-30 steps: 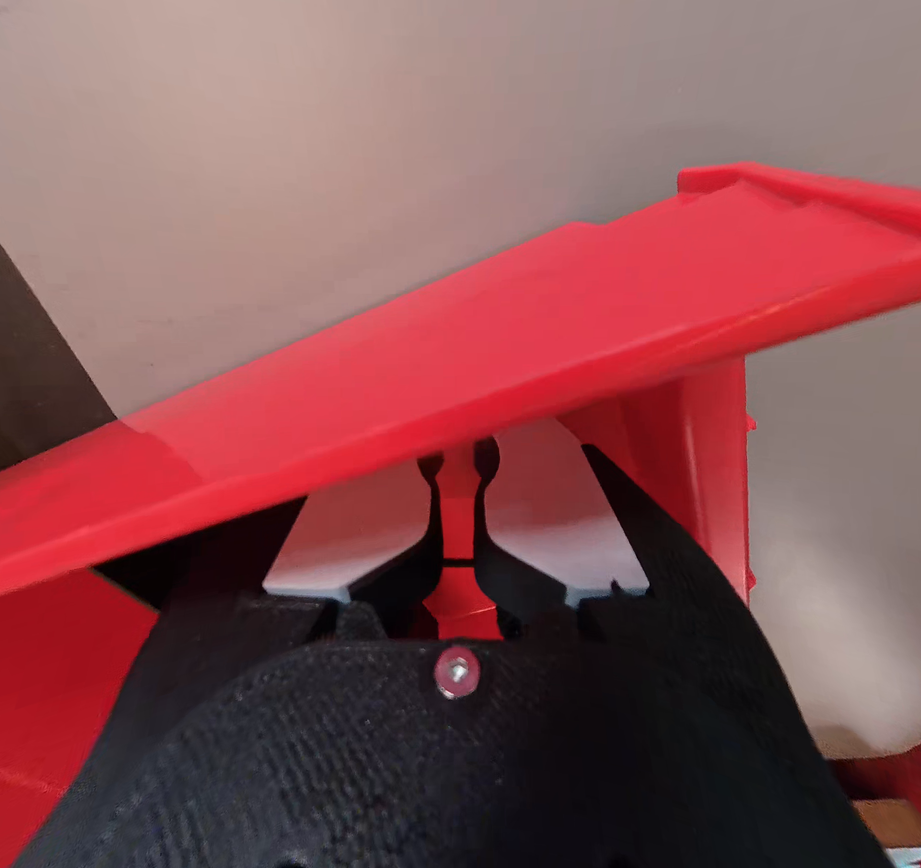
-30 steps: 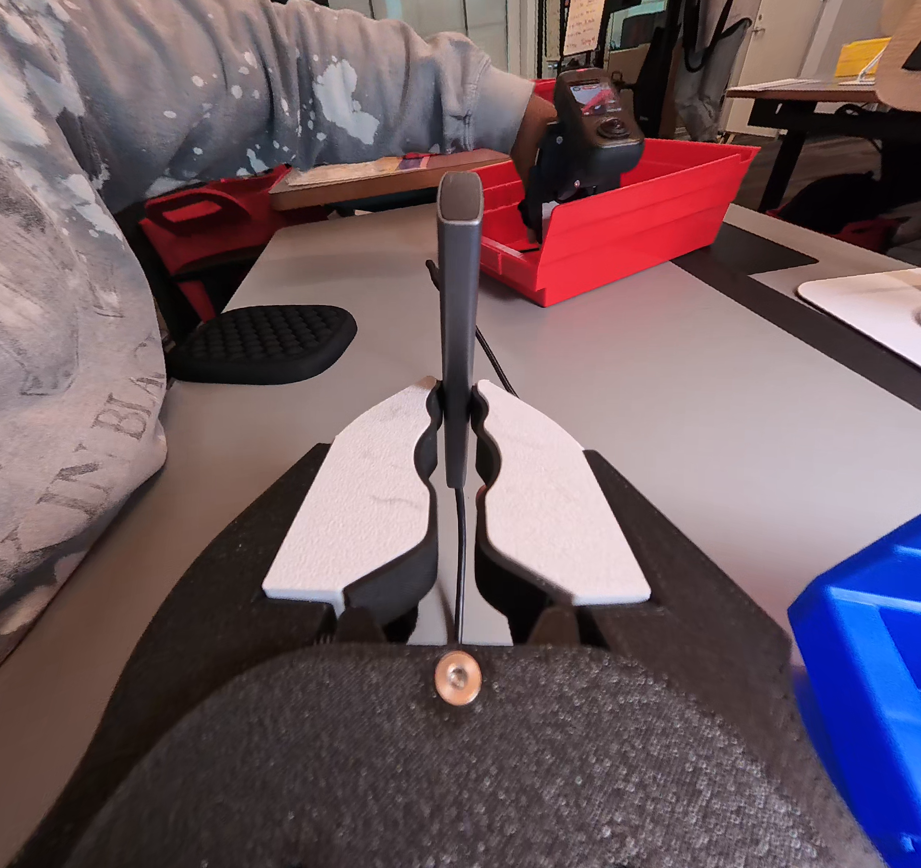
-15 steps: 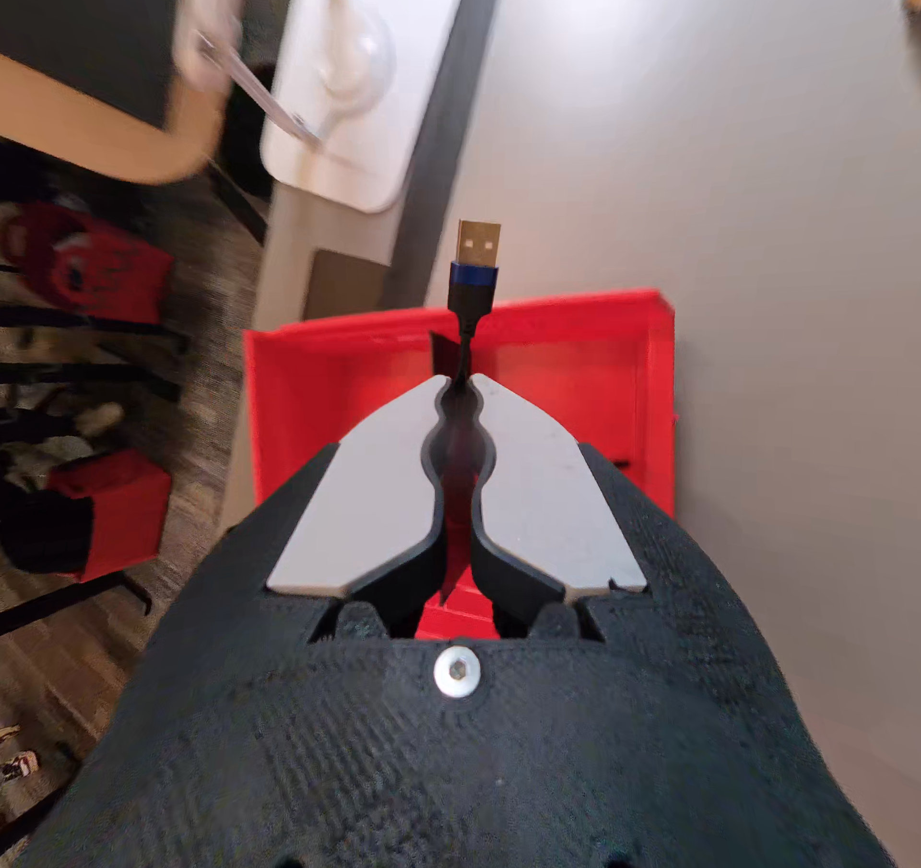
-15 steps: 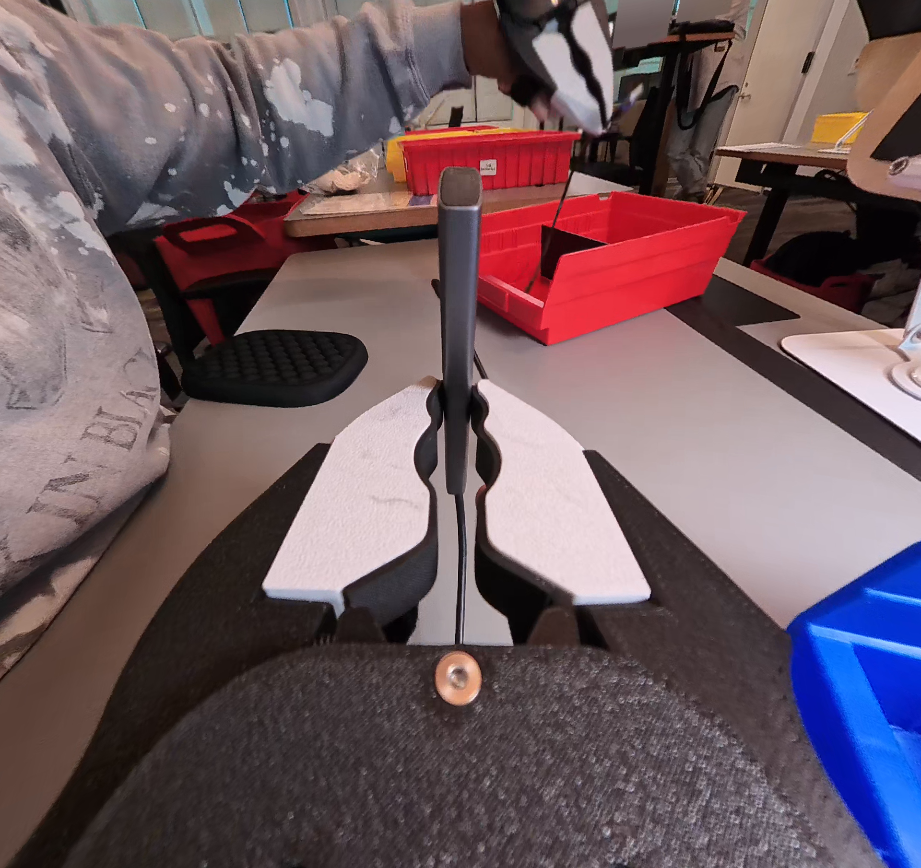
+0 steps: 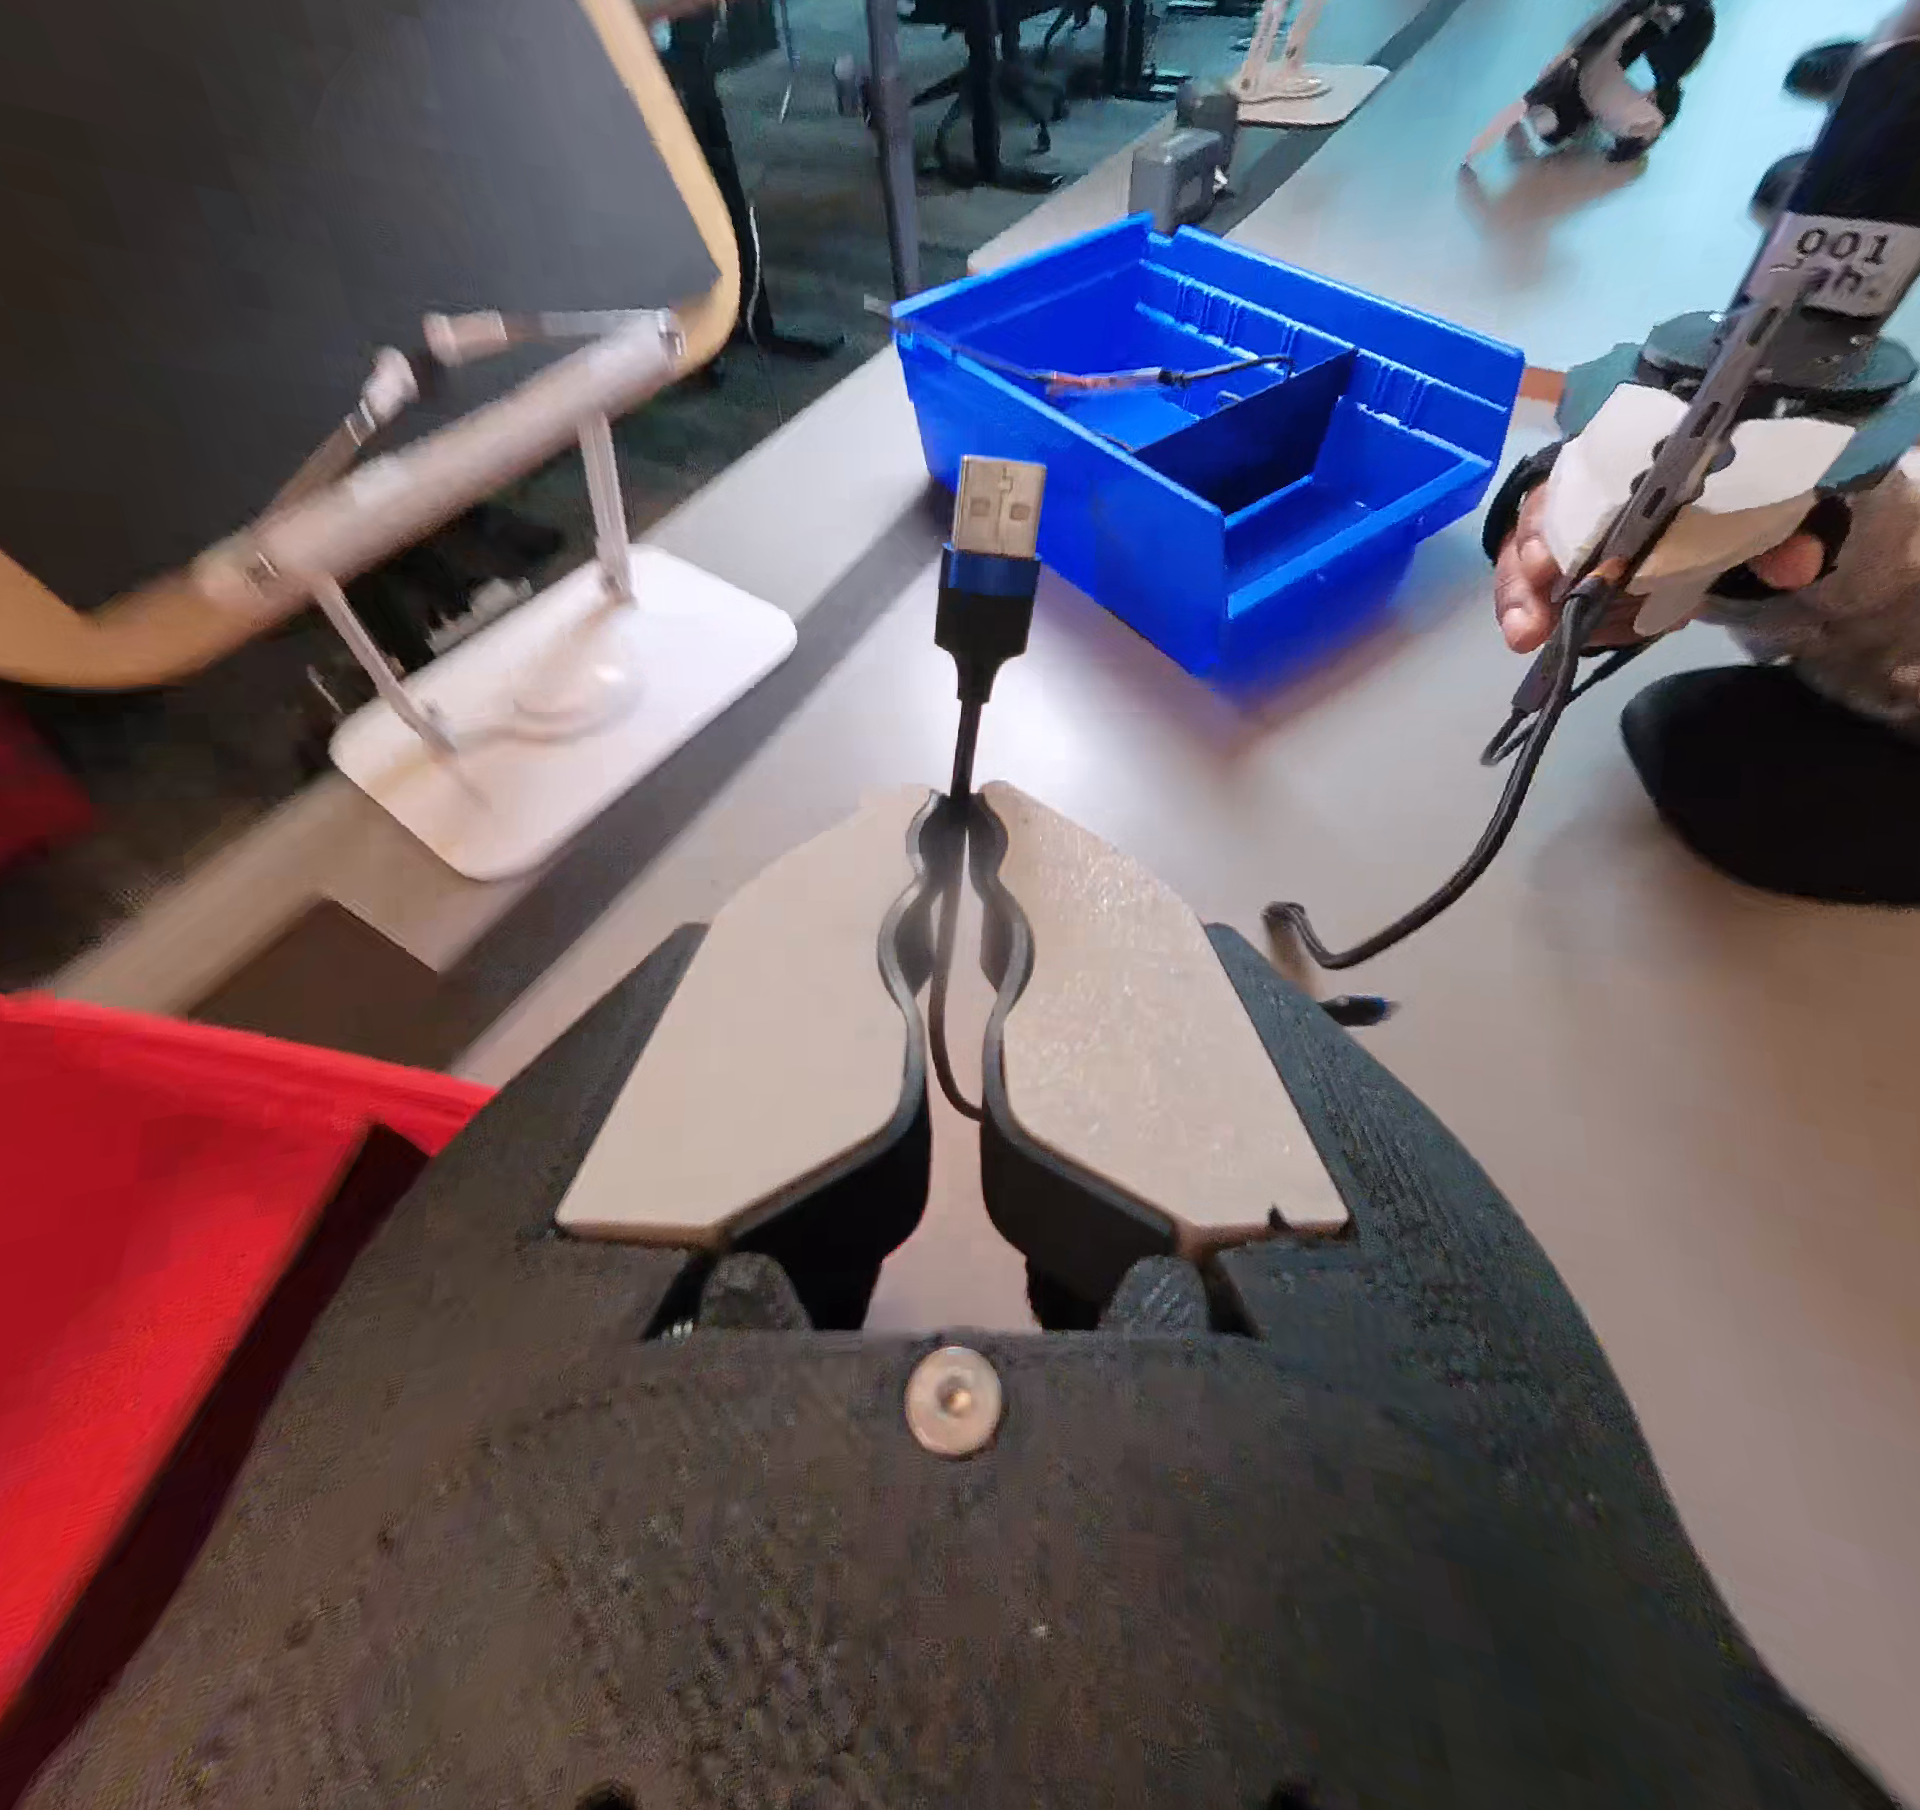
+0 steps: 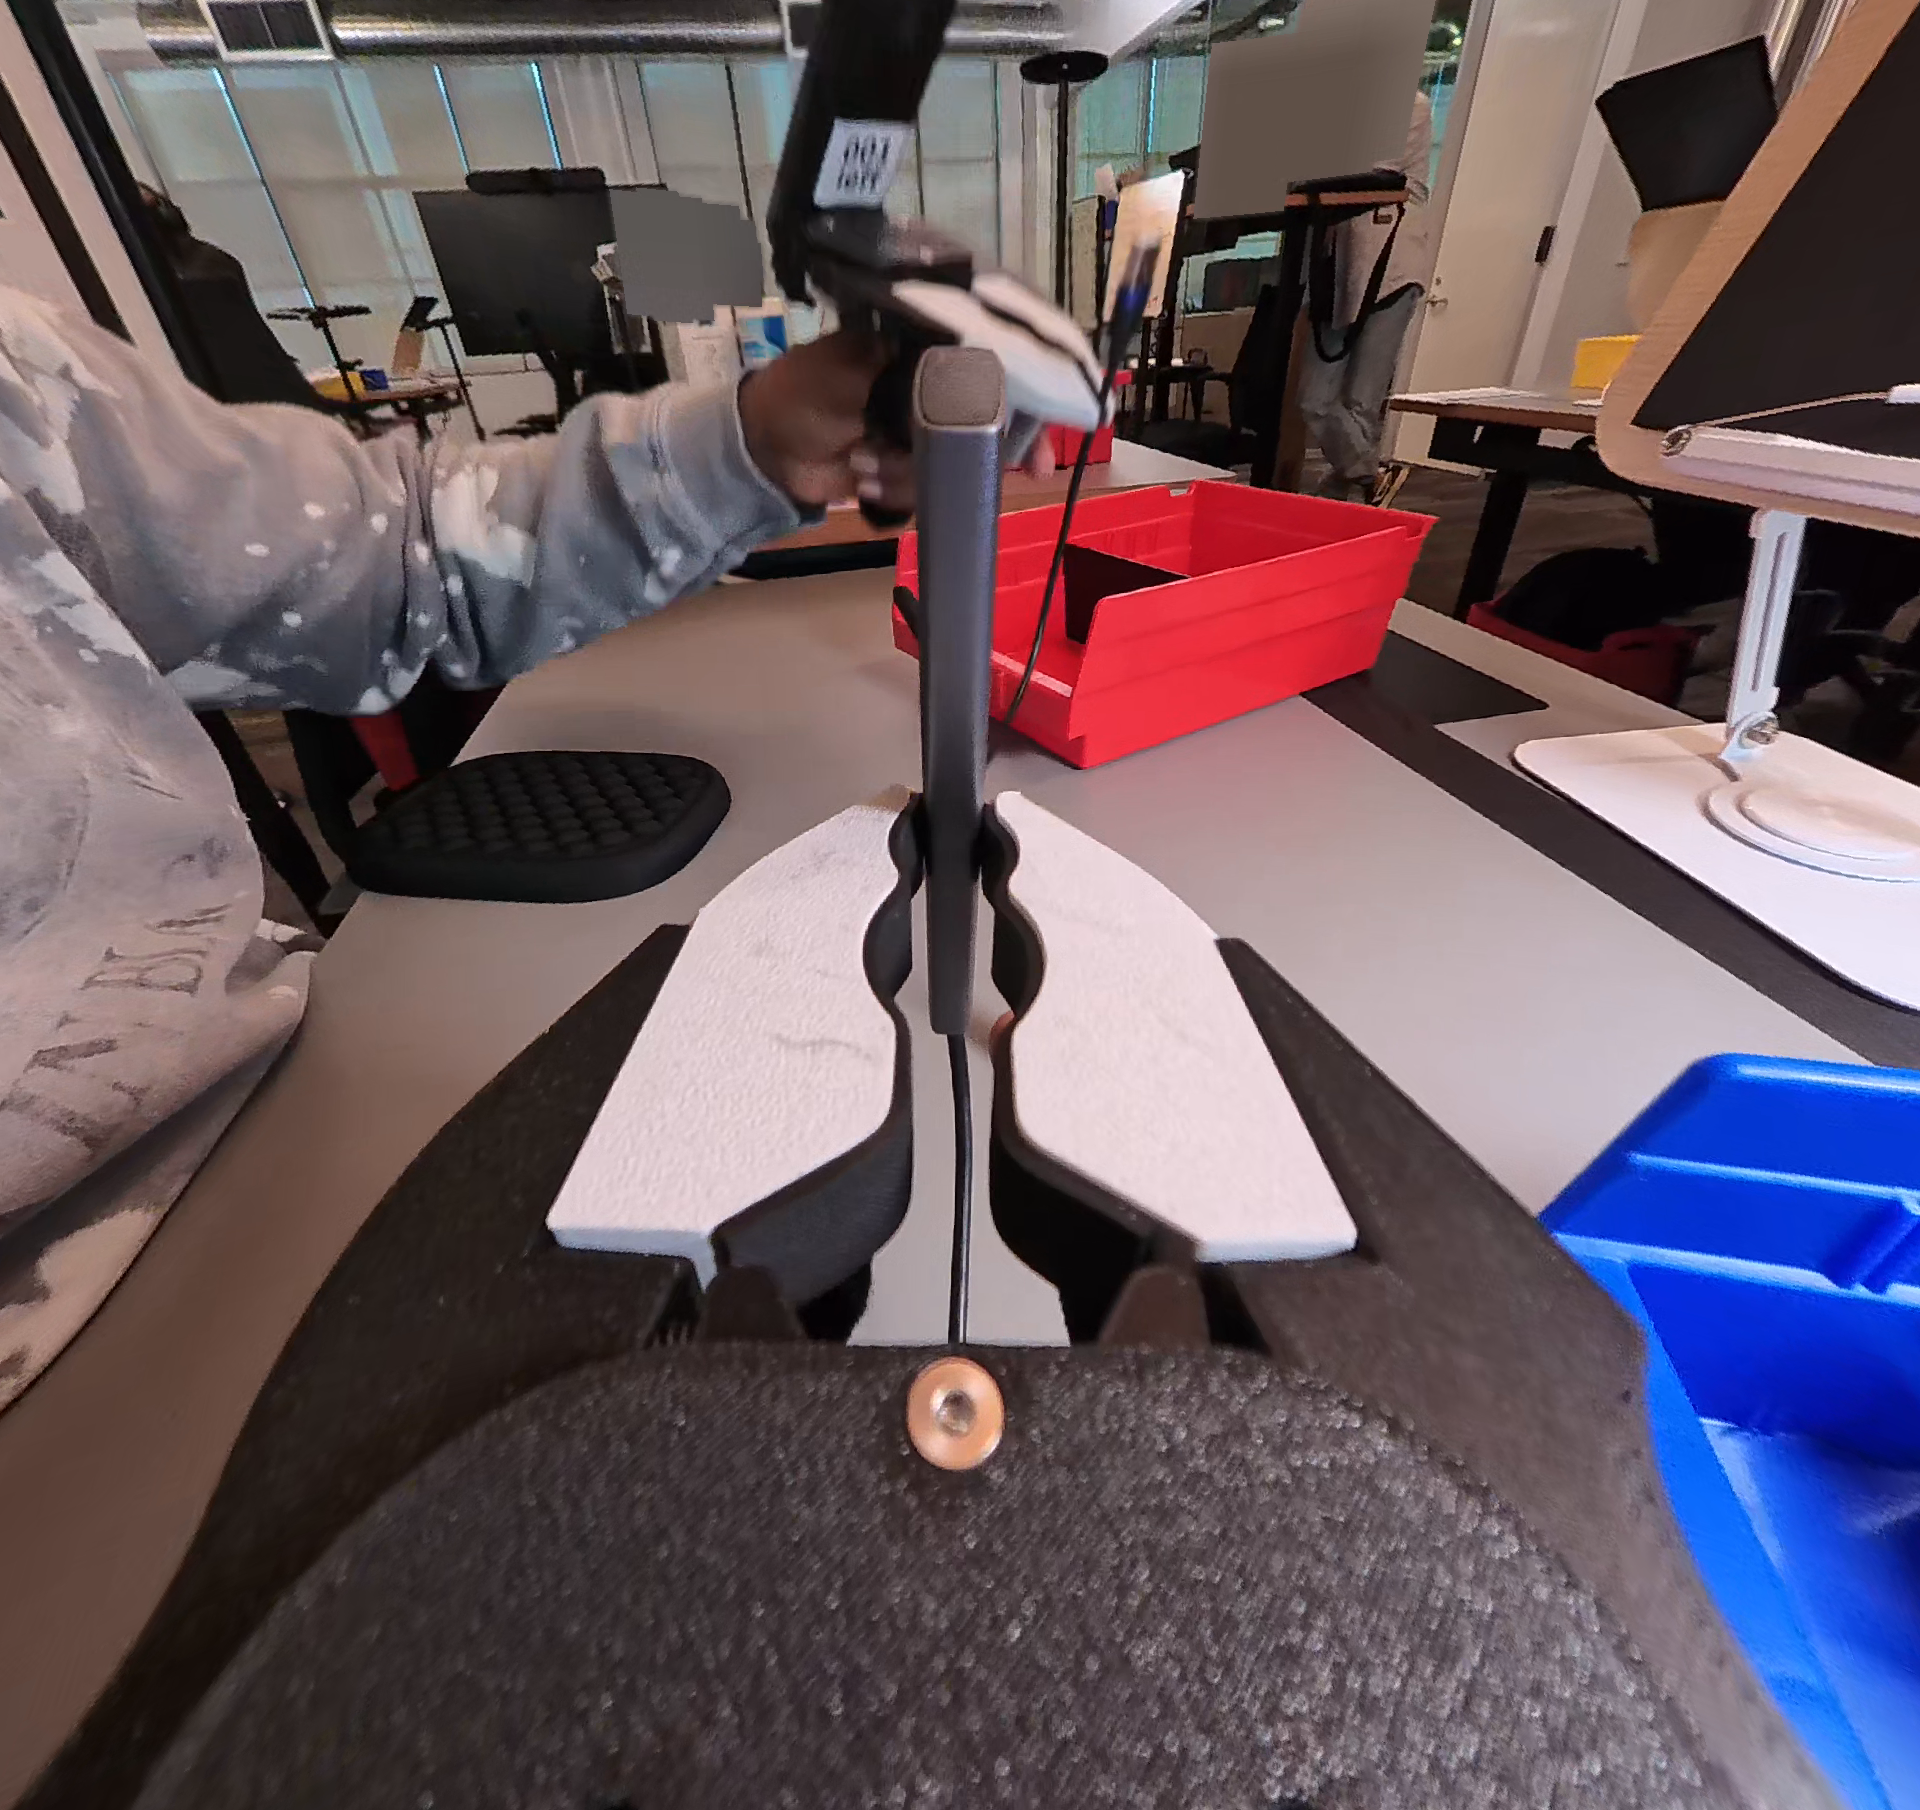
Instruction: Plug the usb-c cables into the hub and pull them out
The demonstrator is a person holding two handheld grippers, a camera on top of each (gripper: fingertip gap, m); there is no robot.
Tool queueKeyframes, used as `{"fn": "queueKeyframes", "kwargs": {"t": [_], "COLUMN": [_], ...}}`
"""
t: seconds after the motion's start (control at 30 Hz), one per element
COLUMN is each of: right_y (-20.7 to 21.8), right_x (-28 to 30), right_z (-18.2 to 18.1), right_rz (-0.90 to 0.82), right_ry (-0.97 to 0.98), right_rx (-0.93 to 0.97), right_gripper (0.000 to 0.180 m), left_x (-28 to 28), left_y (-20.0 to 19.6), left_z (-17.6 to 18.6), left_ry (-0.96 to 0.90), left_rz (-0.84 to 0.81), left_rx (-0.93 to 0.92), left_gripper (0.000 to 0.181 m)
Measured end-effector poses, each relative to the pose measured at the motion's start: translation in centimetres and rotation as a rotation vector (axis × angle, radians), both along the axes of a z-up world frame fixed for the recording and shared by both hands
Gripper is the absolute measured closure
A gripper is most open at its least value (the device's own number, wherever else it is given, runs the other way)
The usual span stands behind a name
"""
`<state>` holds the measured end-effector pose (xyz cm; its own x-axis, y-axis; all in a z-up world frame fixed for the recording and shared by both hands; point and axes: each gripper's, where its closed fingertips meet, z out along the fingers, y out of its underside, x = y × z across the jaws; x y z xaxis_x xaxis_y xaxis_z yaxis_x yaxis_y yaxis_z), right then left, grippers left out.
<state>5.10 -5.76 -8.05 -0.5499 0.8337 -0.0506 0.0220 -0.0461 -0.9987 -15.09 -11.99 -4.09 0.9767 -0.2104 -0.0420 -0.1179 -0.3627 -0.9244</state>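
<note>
My left gripper (image 5: 961, 804) is pinched tight on a thin black cable (image 5: 964, 721), its metal plug with the blue collar (image 5: 992, 539) standing up just past the fingertips, clear of the table; my right gripper (image 6: 951, 810) is clamped on the slim dark grey hub (image 6: 956, 638), held upright on its narrow edge between the white pads (image 6: 764, 1012), with its own thin black lead (image 6: 961, 1189) running back toward me through the gap; from the left wrist view that lead (image 5: 1455, 867) sags down from the hub (image 5: 1704, 430) and curls onto the table; under both tools lies a smooth grey table (image 6: 1299, 887) with a dark strip (image 6: 1621, 867) running across it; a black dimpled pad (image 6: 540, 825) sits on the left part, near my sleeve (image 6: 312, 555); a blue bin (image 5: 1205, 472) with a divider stands beside my right hand and holds a loose cable in its far compartment; the red bin (image 6: 1195, 607) sits farther along the table, and the cable from my left gripper (image 6: 1091, 384) hangs down in front of it; a white stand base (image 6: 1714, 825) rests across the dark strip, carrying a tilted dark panel; beyond the table, an open room with desks, chairs, tall windows and bare silver ducts overhead.
</note>
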Motion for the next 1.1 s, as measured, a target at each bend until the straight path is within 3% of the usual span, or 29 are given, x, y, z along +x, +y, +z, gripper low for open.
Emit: {"fn": "queueKeyframes", "kwargs": {"t": [0.17, 0.3, 0.43, 0.5, 0.8, 1.1], "right_y": [0.7, 1.0, 1.3, 1.5, 3.9, 4.4], "right_x": [0.1, 0.0, -0.1, -0.1, 0.1, -0.2], "right_z": [0.3, 0.3, 0.4, 0.5, 1.8, 1.2], "right_rz": [-0.021, -0.030, -0.043, -0.055, -0.171, -0.180], "right_ry": [0.013, 0.014, 0.022, 0.029, 0.096, 0.080], "right_rx": [-0.012, -0.026, -0.035, -0.047, -0.079, -0.101], "right_gripper": [0.170, 0.170, 0.170, 0.170, 0.170, 0.170], "left_x": [-0.2, 0.1, 2.1, 4.9, 10.0, 10.8], "left_y": [-1.1, -3.1, -3.6, -3.4, 1.8, 2.4], "left_z": [-7.3, -11.4, -10.6, -11.7, -19.0, -19.3], "left_ry": [-0.159, -0.130, 0.168, 0.230, 0.259, 0.178], "left_rz": [0.139, 0.144, 0.036, -0.089, -0.424, -0.529], "left_rx": [-0.162, -0.305, -0.232, -0.286, -0.463, -0.467], "left_gripper": [0.177, 0.169, 0.160, 0.158, 0.155, 0.169]}}
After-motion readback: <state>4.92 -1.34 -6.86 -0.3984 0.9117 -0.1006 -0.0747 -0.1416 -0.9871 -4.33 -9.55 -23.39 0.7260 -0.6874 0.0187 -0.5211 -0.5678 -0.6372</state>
